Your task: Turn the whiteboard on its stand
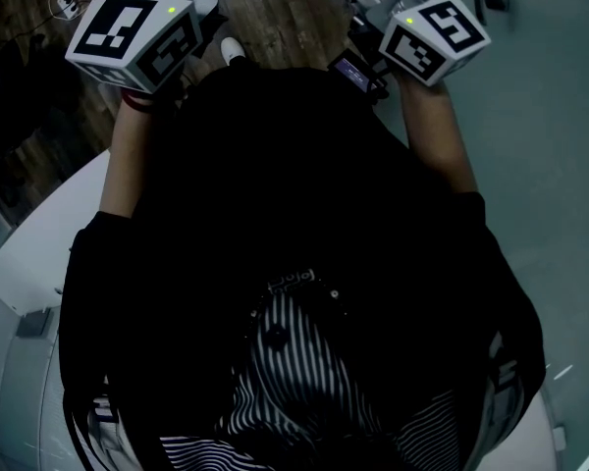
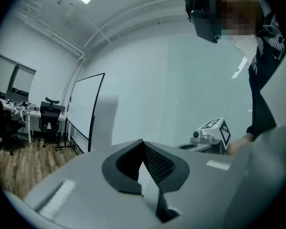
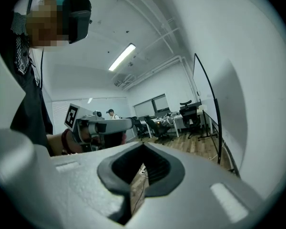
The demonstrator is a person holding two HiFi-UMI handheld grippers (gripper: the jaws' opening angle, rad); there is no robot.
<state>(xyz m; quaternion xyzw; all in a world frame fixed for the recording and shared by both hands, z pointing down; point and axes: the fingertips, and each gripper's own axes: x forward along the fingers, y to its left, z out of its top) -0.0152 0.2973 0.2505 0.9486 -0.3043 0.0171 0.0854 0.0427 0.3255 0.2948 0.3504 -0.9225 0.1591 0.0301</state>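
The whiteboard (image 2: 83,109), a white panel in a black frame on a rolling stand, stands by the pale wall some way off in the left gripper view. The right gripper view catches its black frame (image 3: 210,98) almost edge-on. My left gripper (image 2: 143,144) is shut and holds nothing, and its body (image 3: 99,126) shows in the right gripper view. My right gripper (image 3: 143,148) is shut and empty too, its marker cube (image 2: 214,129) visible from the left. From the head view only both cubes (image 1: 133,29) (image 1: 434,37) show, held out in front of my dark-clothed body. Both grippers are far from the board.
Office chairs (image 2: 50,116) and desks (image 3: 169,123) stand on the wooden floor (image 2: 19,163) beyond the board. A person (image 3: 110,112) is at the far back of the room. A white curved tabletop (image 1: 39,238) lies by my left side.
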